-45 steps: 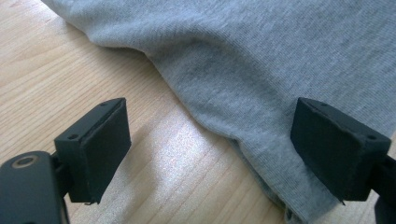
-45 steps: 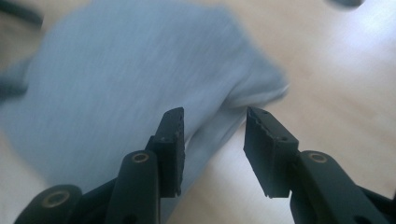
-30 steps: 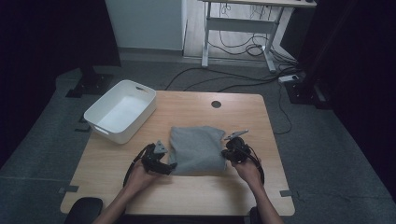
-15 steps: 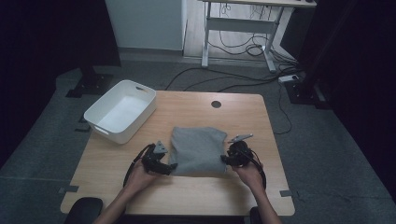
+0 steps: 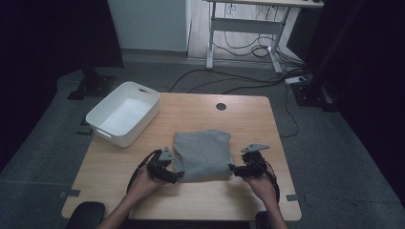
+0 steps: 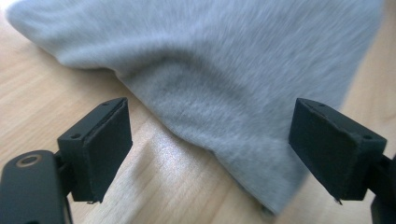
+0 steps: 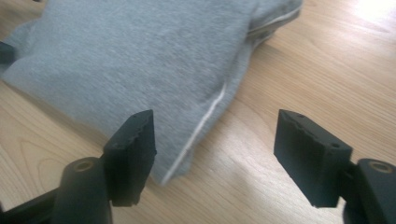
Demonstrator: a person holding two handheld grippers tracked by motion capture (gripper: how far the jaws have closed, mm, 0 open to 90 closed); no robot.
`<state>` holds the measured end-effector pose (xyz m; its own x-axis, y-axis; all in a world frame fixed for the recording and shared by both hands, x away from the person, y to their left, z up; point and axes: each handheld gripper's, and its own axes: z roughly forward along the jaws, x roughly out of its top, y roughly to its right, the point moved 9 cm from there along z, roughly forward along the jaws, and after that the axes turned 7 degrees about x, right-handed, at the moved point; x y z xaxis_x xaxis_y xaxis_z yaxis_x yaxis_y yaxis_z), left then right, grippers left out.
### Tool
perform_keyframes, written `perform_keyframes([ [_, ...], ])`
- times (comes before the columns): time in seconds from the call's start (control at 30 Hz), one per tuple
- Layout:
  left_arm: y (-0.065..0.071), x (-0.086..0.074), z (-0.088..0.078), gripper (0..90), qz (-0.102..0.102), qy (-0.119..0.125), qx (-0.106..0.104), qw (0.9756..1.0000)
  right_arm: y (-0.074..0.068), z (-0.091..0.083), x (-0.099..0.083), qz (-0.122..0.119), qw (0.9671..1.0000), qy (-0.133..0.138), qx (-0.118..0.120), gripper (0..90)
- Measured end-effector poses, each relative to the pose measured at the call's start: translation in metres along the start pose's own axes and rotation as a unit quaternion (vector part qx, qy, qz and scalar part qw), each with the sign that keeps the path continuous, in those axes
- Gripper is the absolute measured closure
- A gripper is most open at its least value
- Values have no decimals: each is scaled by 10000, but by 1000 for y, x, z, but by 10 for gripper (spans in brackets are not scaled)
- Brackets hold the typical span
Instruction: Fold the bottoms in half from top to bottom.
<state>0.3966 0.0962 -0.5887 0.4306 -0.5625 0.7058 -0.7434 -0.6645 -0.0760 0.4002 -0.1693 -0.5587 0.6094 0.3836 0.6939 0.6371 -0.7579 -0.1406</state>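
A: Dark room all round, grey carpeted floor (image 5: 334,157) with cables (image 5: 248,50) trailing past a desk frame (image 5: 239,33); what sits on the pale wooden worktop (image 5: 200,114)?

B: Folded grey cloth (image 5: 201,153), lying flat between the two claws. White bin (image 5: 122,113) stands well beyond the left claw (image 5: 177,175), at the worktop's far left corner.

A: And the claws?

B: Left claw spread wide at the cloth's near left corner, pads not pressing it. Right claw (image 5: 232,168) sits just beside the cloth's near right edge; its jaws have just been opening, the hem lying between them, ungripped.
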Motion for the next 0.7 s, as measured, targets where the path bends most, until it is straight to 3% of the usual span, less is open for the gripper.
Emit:
perform_keyframes([
  [0.07, -3, -1, -9, 116, -37, 12, -26, 10000, 1, -3, -3, 6, 10000, 61, -18, 245],
  [0.23, -15, -18, -22, 92, -50, -97, 176, 9998, 7, -6, -12, 26, 9998, 168, -113, 175],
  [0.37, -25, -34, -22, 85, -116, -323, 275, 9990, 17, -2, -25, 99, 9994, 167, -278, 134],
  [0.53, -32, -51, -15, 36, -21, -657, 477, 9967, 27, 5, -39, 251, 9989, 173, -358, 96],
  [0.7, -34, -53, -10, 0, -245, -485, 315, 9980, 33, 13, -49, 282, 9986, 139, -437, 57],
])
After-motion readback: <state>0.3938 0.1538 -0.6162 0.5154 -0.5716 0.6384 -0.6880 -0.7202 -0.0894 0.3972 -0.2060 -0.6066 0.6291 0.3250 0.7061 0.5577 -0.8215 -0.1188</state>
